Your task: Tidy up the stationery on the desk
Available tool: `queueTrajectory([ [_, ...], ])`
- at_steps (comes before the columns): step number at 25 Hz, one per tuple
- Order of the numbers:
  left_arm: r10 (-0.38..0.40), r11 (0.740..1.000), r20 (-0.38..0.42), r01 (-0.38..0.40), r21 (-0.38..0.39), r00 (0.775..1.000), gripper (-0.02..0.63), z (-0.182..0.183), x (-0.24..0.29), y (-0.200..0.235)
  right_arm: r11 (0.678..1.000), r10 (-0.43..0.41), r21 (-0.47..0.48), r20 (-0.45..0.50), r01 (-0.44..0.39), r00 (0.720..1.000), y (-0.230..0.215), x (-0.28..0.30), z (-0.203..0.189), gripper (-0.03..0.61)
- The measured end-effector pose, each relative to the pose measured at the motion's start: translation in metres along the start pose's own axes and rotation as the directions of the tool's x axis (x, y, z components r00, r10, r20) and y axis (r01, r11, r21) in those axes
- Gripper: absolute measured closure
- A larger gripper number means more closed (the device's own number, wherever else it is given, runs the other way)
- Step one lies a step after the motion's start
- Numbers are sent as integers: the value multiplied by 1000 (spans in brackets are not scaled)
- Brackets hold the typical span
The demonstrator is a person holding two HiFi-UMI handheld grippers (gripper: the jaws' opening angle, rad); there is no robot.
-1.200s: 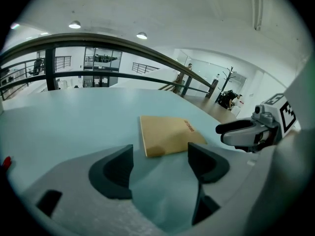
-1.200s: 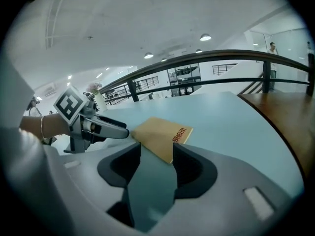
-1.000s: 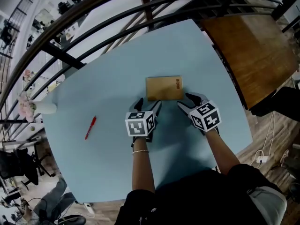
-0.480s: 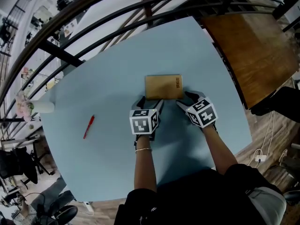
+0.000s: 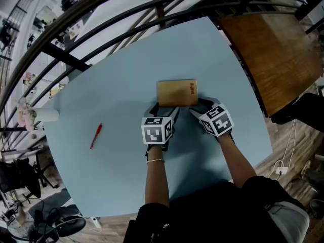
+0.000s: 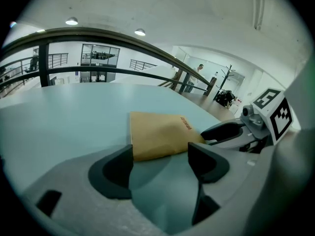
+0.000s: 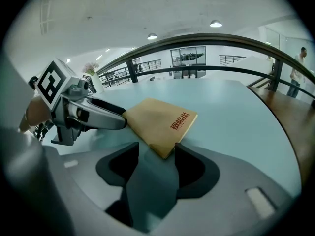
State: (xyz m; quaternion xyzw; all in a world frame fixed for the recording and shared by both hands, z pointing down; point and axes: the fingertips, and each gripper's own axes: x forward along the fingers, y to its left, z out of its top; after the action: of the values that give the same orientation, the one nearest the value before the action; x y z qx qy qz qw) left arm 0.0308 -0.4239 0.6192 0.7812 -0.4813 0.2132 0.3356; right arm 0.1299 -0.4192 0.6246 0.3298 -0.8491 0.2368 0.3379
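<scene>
**Two open grippers at the near edge of a brown notebook**

The left gripper [image 5: 163,110] grips nothing; its jaws stand apart around the near edge of a brown notebook [image 5: 177,92]. The right gripper [image 5: 201,107], whose jaws have just been opening wide, straddles the notebook's near right corner without pressing it. The notebook lies flat on a pale blue desk [image 5: 126,75]. A red pen [image 5: 96,137] lies well to the notebook's left.

Spread claw [image 6: 160,152] at brown booklet [image 6: 157,134]

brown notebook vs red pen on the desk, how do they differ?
Colour: the notebook is brown with red print, the pen red. Shape: the notebook is a broad rectangle, the pen a thin stick. Place: the notebook lies mid-table, the pen off to its left. Both lie flat on the blue table.
</scene>
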Motion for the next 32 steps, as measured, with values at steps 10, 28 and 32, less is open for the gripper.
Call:
queueTrajectory([
  [10,4,1000,-29,-4,11,1000,270,-11,-10,3,1000,8,18,1,-8,1000,13,-5,-5,350],
  [28,42,999,-43,-41,11,998,318,-51,-44,-7,999,28,43,-6,-28,1000,53,-28,-41,354],
  [32,42,999,-46,-42,12,998,328,-63,-53,-11,998,39,52,-5,-38,999,63,-35,-52,356],
])
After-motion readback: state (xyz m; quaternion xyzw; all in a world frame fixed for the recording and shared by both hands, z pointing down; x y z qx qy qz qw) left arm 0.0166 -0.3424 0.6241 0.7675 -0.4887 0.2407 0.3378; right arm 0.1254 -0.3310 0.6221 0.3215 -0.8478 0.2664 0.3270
